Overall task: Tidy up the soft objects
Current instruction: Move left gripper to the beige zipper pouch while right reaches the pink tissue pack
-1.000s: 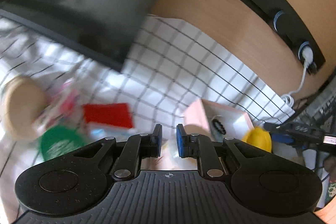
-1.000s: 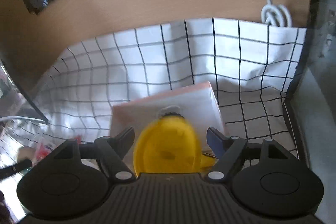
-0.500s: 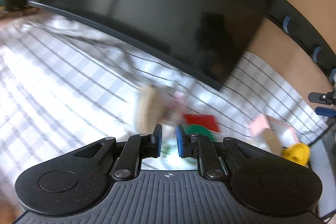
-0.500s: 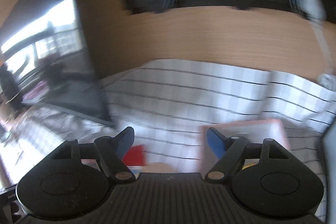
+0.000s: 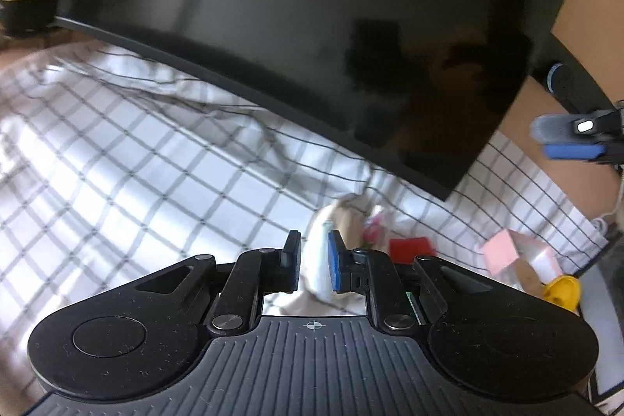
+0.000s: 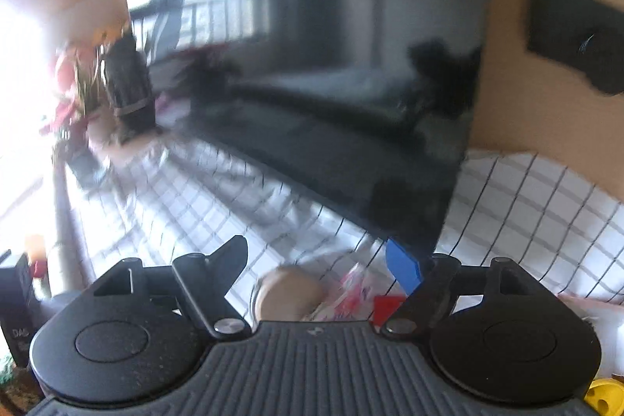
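A white cloth with a dark grid [image 5: 117, 182] covers the desk, and a big dark monitor [image 5: 312, 38] stands on it in front of a wooden wall [image 6: 546, 96]. The cloth is wrinkled under the screen. A black socket strip [image 6: 573, 38] is fixed on the wall, to the right of the monitor.

The left gripper [image 5: 314, 262] has its fingers almost pressed together, with only a narrow gap, and nothing is pinched between them. Beyond the tips, a pale round soft thing [image 5: 331, 225] lies on the cloth; it is blurred. Just beside it are a pink and white packet [image 5: 372, 227] and a red block [image 5: 409, 248]. Further right stands an open pink box [image 5: 518, 256], with a brown object [image 5: 528, 273] and a yellow toy [image 5: 563, 293] next to it.

The right gripper [image 6: 323, 260] has its fingers spread wide and they hold nothing. Below the gap the same soft thing [image 6: 288, 293] lies on the cloth, apart from both pads. The right gripper's tips also show at the right edge of the left camera view [image 5: 573, 137].
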`<state>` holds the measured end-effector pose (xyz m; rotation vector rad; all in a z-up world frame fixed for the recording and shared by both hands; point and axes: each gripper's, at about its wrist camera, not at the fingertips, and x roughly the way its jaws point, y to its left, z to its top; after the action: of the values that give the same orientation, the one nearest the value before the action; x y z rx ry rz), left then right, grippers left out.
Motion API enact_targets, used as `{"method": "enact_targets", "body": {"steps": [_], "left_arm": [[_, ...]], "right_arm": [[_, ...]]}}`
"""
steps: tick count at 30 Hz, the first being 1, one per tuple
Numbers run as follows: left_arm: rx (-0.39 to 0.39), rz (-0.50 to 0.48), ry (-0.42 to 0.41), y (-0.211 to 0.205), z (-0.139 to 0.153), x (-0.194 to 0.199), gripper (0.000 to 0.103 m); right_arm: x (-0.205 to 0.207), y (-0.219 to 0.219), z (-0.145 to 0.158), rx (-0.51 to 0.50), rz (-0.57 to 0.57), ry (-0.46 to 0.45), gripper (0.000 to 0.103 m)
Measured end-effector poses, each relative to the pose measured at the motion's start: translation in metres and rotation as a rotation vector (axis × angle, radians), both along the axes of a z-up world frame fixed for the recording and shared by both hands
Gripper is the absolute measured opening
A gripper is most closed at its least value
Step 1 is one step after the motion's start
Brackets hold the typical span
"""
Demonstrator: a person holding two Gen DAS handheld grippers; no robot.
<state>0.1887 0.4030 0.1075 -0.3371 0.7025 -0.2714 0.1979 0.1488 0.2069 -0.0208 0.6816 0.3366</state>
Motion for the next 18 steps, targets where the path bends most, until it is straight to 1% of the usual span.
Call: {"method": "enact_targets", "body": {"steps": [2,4,5,6,8,10,12,14,15,16,18], "left_arm": [[-0.005,-0.042,-0.003,-0.012,-0.007,0.006,0.016],[-0.009,-0.096,-0.010,-0.024,-0.013,0.013,0.016],[-0.006,-0.112,-0.014,-0.027,-0.016,0.017,0.016],[0.002,-0.116,-0.017,-0.031,-0.020,0.022,0.016],[0.026,-0.102,-0.023,-0.034,-0.026,0.033,0.016],[0.026,-0.074,-0.025,-0.031,-0.033,0.042,0.016],[-0.035,-0.053,-0.001,-0.024,-0.043,0.050,0.016],[-0.096,-0.058,0.045,-0.019,-0.056,0.061,0.016],[-0.109,-0.066,0.062,-0.017,-0.060,0.066,0.018],[-0.124,-0.071,0.065,-0.015,-0.063,0.070,0.021],[-0.161,-0.080,0.078,-0.010,-0.065,0.074,0.023]], "right_arm": [[0.016,0.002,-0.017,-0.037,-0.001,0.038,0.077],[0.031,0.002,-0.033,-0.054,-0.016,0.079,0.071],[0.041,0.003,-0.043,-0.056,-0.019,0.112,0.062],[0.050,0.001,-0.052,-0.053,-0.016,0.139,0.048],[0.065,0.003,-0.070,-0.056,0.004,0.183,0.034],[0.077,0.004,-0.086,-0.052,0.012,0.210,0.034],[0.087,0.004,-0.100,-0.019,0.017,0.251,0.034],[0.099,0.003,-0.113,0.006,0.020,0.283,0.034],[0.107,0.003,-0.121,0.005,0.011,0.298,0.034],[0.113,0.002,-0.128,0.005,0.001,0.317,0.034],[0.122,0.001,-0.142,0.027,0.005,0.372,0.034]]}}
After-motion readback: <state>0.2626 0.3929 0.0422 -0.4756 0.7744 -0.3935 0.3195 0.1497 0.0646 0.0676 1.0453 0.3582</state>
